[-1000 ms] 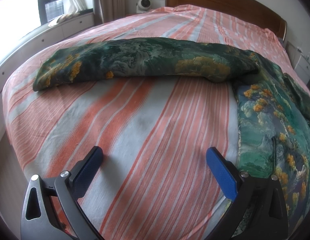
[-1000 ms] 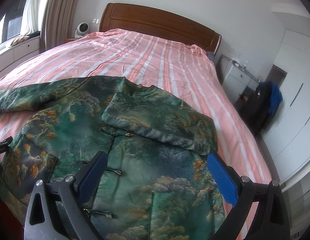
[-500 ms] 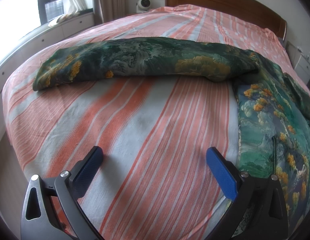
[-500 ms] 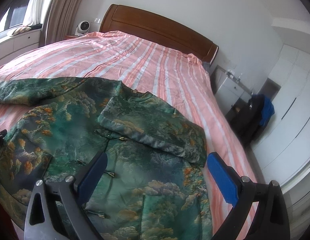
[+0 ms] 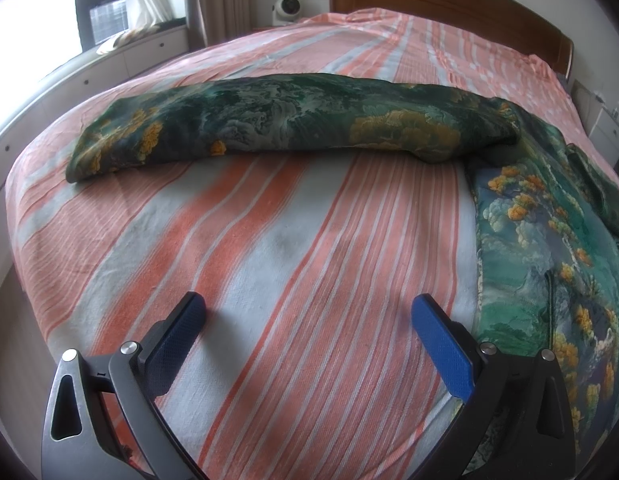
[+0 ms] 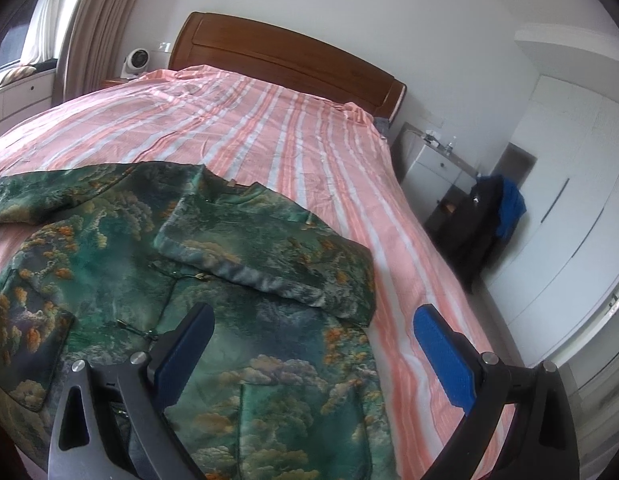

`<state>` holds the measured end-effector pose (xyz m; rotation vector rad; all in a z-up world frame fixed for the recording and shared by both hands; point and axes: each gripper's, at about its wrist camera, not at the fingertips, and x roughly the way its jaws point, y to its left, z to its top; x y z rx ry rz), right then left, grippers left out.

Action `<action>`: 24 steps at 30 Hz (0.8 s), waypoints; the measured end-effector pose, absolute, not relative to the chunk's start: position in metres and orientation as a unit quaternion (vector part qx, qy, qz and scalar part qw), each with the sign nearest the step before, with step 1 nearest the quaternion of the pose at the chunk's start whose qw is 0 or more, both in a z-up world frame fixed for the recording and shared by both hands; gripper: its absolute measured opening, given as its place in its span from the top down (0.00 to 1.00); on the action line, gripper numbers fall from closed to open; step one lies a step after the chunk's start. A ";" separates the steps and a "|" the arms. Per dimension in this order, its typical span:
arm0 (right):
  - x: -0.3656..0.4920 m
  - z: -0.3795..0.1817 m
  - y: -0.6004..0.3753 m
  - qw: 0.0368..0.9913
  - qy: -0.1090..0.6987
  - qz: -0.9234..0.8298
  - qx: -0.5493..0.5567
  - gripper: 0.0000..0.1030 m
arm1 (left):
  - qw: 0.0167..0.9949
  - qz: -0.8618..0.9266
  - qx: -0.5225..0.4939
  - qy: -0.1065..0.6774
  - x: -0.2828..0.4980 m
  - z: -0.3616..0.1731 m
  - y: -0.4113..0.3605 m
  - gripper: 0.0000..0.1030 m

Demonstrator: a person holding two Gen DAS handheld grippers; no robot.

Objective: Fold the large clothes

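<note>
A large green jacket [image 6: 121, 280] with a gold and teal landscape print lies flat on the striped bed, front up. Its right sleeve [image 6: 269, 256] is folded across the chest. The other sleeve [image 5: 277, 120] stretches out straight to the left over the bedspread, and the jacket body [image 5: 549, 264] fills the right edge of the left wrist view. My left gripper [image 5: 309, 320] is open above bare bedspread, short of the outstretched sleeve. My right gripper [image 6: 313, 324] is open over the jacket's lower right part, holding nothing.
The bed [image 5: 293, 248] has a pink, white and grey striped cover and a wooden headboard [image 6: 285, 60]. A small fan [image 6: 135, 60] sits left of the headboard. A white nightstand [image 6: 433, 168], dark bags [image 6: 481, 216] and white wardrobes [image 6: 569, 200] stand right of the bed. Window cabinets [image 5: 121, 64] run along the left.
The right gripper has swung right and lifted a little, so more of the bed's right edge and the wardrobes show. The left gripper has barely moved. The jacket lies as before.
</note>
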<state>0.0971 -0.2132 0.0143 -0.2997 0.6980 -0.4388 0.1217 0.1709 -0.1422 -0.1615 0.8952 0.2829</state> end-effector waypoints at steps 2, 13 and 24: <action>0.095 0.016 -0.216 0.904 0.336 -0.220 -0.146 0.04 | 0.889 0.136 -0.078 0.431 0.122 -0.142 0.171 0.00; 0.088 0.020 -0.230 0.901 0.333 -0.240 -0.142 0.04 | 0.888 0.136 -0.077 0.432 0.122 -0.142 0.171 0.00; 0.088 0.019 -0.230 0.900 0.336 -0.241 -0.139 0.04 | 0.888 0.135 -0.077 0.432 0.121 -0.142 0.171 0.00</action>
